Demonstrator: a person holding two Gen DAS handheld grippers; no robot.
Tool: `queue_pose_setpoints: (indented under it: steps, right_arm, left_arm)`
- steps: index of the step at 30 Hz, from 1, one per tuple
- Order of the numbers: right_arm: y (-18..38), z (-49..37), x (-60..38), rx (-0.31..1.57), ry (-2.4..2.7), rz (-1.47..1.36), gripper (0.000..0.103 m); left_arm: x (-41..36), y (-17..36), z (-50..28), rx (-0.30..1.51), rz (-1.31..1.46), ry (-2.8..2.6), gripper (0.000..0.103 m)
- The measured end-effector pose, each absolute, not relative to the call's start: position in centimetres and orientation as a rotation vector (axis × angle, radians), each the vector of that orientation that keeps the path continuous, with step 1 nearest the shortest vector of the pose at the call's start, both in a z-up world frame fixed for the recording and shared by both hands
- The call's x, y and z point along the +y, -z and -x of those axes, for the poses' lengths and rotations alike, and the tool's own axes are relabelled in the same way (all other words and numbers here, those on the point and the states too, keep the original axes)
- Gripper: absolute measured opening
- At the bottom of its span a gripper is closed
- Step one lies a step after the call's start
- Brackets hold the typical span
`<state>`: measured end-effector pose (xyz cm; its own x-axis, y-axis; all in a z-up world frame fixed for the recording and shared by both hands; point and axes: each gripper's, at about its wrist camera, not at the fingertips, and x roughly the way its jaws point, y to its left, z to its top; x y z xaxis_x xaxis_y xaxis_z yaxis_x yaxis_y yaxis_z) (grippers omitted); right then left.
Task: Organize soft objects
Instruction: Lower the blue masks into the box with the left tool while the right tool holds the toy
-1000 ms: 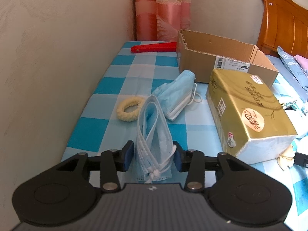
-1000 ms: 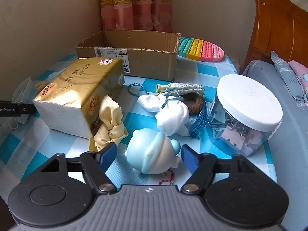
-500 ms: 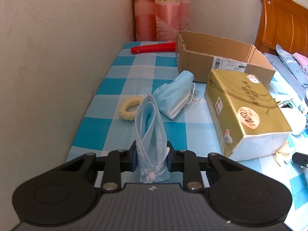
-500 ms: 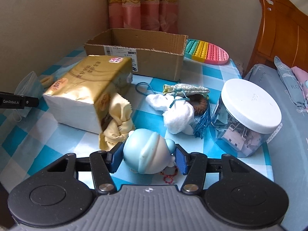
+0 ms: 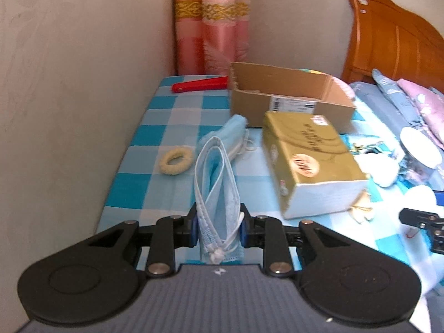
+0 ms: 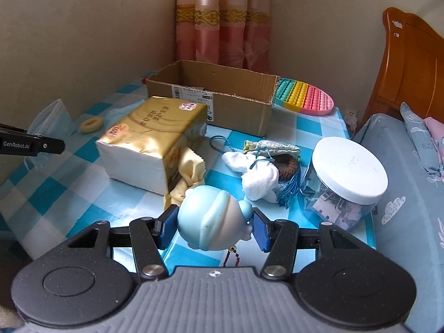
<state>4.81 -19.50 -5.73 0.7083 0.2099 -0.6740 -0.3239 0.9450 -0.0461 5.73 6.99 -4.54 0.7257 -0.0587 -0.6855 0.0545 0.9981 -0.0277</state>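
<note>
Bedroom: wooden headboard (image 5: pixel 394 36), curtain (image 5: pixel 212 27), bedding (image 6: pixel 402 194).

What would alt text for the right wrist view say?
The right gripper is shut on a pale blue soft toy above a blue checked tablecloth. Beyond lie a gold tissue pack, an open cardboard box and a white-lidded jar.

Left gripper (image 5: pixel 218 224): fingers closed, pinching a folded blue mask (image 5: pixel 215 183). Right gripper (image 6: pixel 215 227): fingers clamped on a pale blue toy (image 6: pixel 212 222).
</note>
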Motion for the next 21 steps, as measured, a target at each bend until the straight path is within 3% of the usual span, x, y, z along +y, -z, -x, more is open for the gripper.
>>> queue_pose_setpoints:
  steps: [10,21]
  right_arm:
    - [4.4,-4.1,-19.6,0.700,-0.340,0.156,0.061]
    - [3.8,-5.6,-20.1,0.681,-0.351,0.131,0.061]
  left_arm:
    - [4.2,1.0,-7.2,0.684,-0.050,0.151,0.025]
    - [0.1,-1.6,-17.0,0.652,-0.135,0.180,0.025]
